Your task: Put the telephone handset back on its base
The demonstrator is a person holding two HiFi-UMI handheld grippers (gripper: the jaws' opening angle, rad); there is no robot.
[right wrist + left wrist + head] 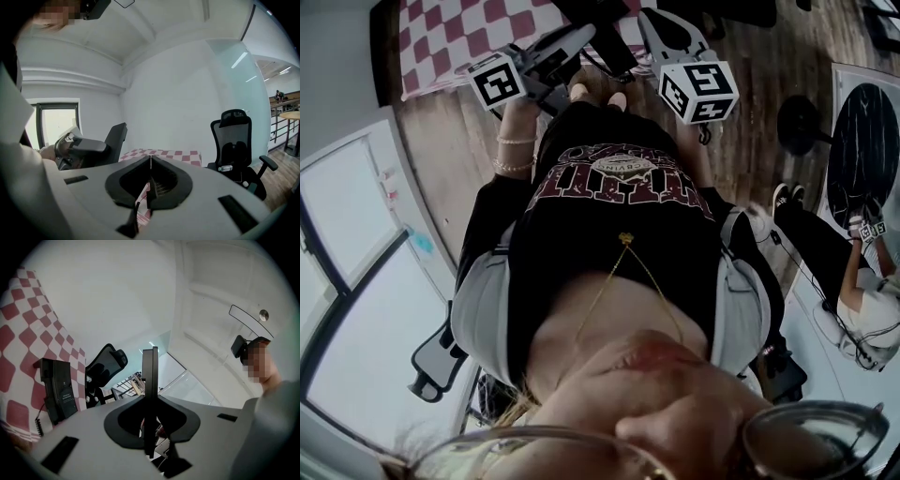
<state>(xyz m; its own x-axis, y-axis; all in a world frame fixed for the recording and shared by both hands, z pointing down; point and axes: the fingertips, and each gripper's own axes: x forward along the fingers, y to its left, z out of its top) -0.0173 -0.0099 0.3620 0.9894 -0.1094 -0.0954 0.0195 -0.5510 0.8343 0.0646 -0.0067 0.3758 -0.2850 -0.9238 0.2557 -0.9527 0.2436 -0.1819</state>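
White wall [178,93] fills the far side; window [347,281] at left, wood floor [750,141] below.
Table under a red-and-white checked cloth [459,33] stands ahead of the person, beyond both grippers.
Black chair [236,140] to the right of the table, on the floor.
Person [619,216] in a black printed shirt, both grippers held out in front at chest level, near each other. A second person [853,281] sits far right.
Left gripper [150,362]: jaws pressed flat together in one thin dark blade, nothing between them. It points about level.
Right gripper [150,161]: jaws meet in a fine seam, nothing between them; tilted slightly down toward the cloth.
Telephone [58,390]: black, on the checked cloth, coiled cord [40,420] hanging at its near edge. It lies left of the left gripper's line and well apart from both grippers. Cannot tell handset from base at this angle.
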